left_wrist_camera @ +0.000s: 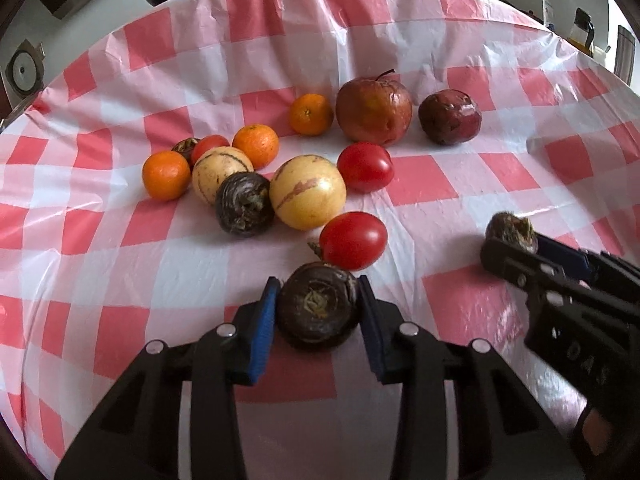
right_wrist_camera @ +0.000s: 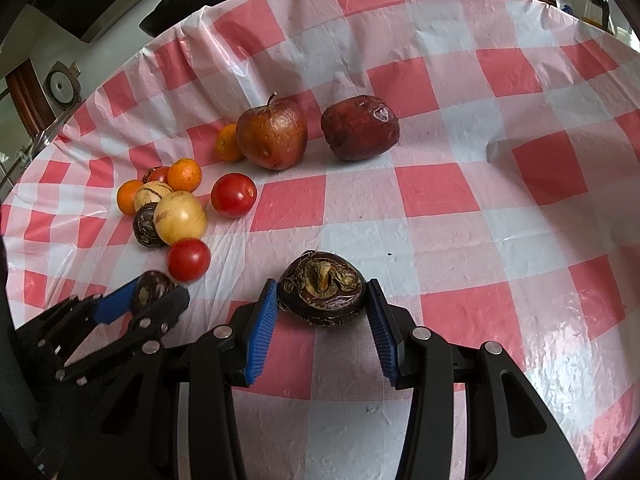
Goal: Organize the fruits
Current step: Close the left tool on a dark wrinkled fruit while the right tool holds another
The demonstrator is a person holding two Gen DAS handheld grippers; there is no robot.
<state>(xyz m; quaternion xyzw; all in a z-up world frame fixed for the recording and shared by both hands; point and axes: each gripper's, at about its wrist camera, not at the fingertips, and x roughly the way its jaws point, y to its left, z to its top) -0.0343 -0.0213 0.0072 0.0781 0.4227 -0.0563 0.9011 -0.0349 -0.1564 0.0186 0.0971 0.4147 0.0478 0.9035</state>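
On the left, the left gripper (left_wrist_camera: pixel 318 300) has its jaws clamped on a dark round fruit (left_wrist_camera: pixel 318 306), just beside a red tomato (left_wrist_camera: pixel 354 240). It might bump it. On the right, the right gripper (right_wrist_camera: pixel 322 298) squeezes another dark fruit (right_wrist_camera: pixel 322 288) above the desk (right_wrist_camera: pixel 460 220); it could slip.

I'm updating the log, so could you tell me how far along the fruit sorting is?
Partly done, it seems. The two apples sit side by side at the back. In hand: the left gripper and right gripper each clamp a dark water chestnut. Left: the mixed cluster of oranges, tomatoes, pale melons and another chestnut.
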